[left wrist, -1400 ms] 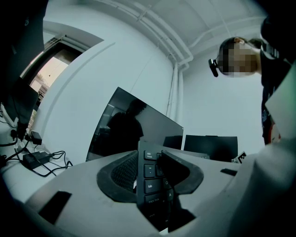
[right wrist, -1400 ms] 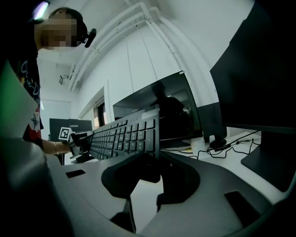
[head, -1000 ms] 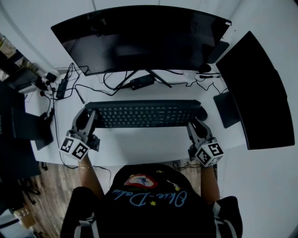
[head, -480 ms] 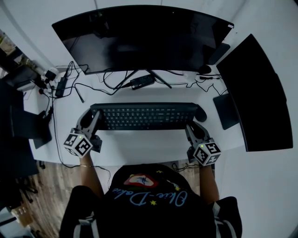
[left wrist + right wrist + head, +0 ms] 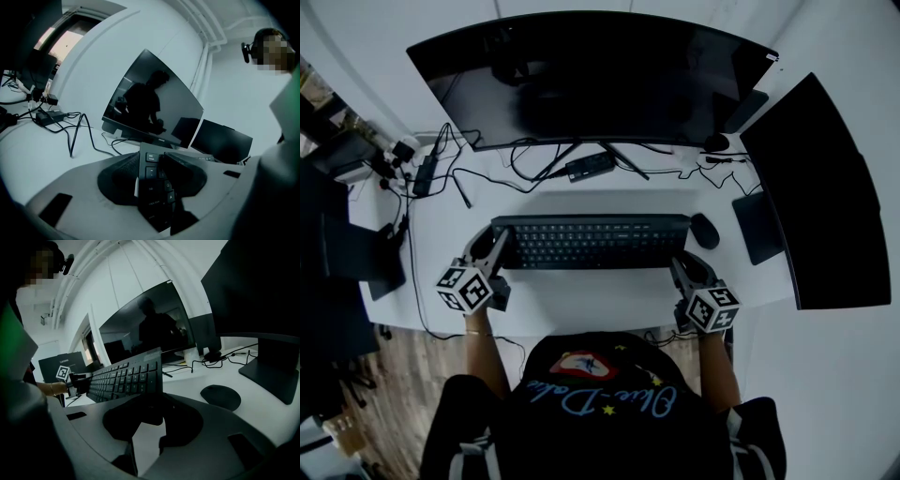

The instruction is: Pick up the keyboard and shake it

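The black keyboard (image 5: 591, 242) stretches left to right in front of me over the white desk (image 5: 581, 300). My left gripper (image 5: 492, 244) is shut on its left end. In the left gripper view the esc, tab and caps lock keys (image 5: 152, 187) sit between the dark pads of that gripper (image 5: 157, 174). My right gripper (image 5: 682, 266) is shut on the right end. In the right gripper view the keyboard (image 5: 126, 376) runs away from that gripper (image 5: 150, 420) with its key side tilted up. Whether its underside touches the desk I cannot tell.
A wide curved monitor (image 5: 591, 75) stands behind the keyboard and a second dark monitor (image 5: 811, 187) at the right. A black mouse (image 5: 705, 230) and a dark pad (image 5: 757, 227) lie by the keyboard's right end. Cables (image 5: 450, 173) and a small hub (image 5: 588, 166) lie at the back left.
Both grippers have sunk with the keyboard between them and come a little closer to my body. The keyboard looks smaller and lower, and the mouse now shows apart from its right end.
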`<state>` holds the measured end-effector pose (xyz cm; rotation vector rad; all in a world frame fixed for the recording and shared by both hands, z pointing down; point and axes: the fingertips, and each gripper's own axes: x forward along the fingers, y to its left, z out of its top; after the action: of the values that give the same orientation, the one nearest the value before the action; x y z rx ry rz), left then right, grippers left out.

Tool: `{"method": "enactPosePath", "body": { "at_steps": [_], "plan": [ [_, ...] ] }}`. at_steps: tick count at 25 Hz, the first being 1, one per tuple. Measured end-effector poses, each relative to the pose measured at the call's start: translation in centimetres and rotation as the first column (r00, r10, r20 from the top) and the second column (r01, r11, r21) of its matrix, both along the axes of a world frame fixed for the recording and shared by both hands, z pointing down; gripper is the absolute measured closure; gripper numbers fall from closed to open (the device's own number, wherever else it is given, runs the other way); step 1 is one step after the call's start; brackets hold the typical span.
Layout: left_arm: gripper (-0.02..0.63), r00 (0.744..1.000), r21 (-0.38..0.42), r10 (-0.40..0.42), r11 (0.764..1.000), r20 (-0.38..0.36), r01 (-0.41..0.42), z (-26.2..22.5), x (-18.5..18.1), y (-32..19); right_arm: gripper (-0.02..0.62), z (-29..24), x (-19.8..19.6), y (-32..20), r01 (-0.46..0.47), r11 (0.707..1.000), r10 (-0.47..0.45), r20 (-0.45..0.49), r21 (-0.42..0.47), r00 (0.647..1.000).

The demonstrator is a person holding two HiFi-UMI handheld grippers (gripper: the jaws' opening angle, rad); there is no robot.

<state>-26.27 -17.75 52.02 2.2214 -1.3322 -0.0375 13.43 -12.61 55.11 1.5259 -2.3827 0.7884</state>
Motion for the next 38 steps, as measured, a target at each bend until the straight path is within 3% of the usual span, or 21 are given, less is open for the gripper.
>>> {"method": "enactPosePath", "body": {
  "at_steps": [8,38],
  "plan": [
    [0.458,1.000,-0.089,-0.007,0.996,-0.005,0.007,2.6,0.1,-0.1,0.508,1.6,0.1,-0.2,-0.005,0.999,0.004,-0.013,-0.051,1.000],
    [0.453,1.000,-0.274,0.002,0.962,-0.005,-0.003,8.2,0.5,-1.1,0.508,5.9,0.4,-0.4,-0.030,0.977,0.025,-0.028,-0.210,0.999]
  ]
}}
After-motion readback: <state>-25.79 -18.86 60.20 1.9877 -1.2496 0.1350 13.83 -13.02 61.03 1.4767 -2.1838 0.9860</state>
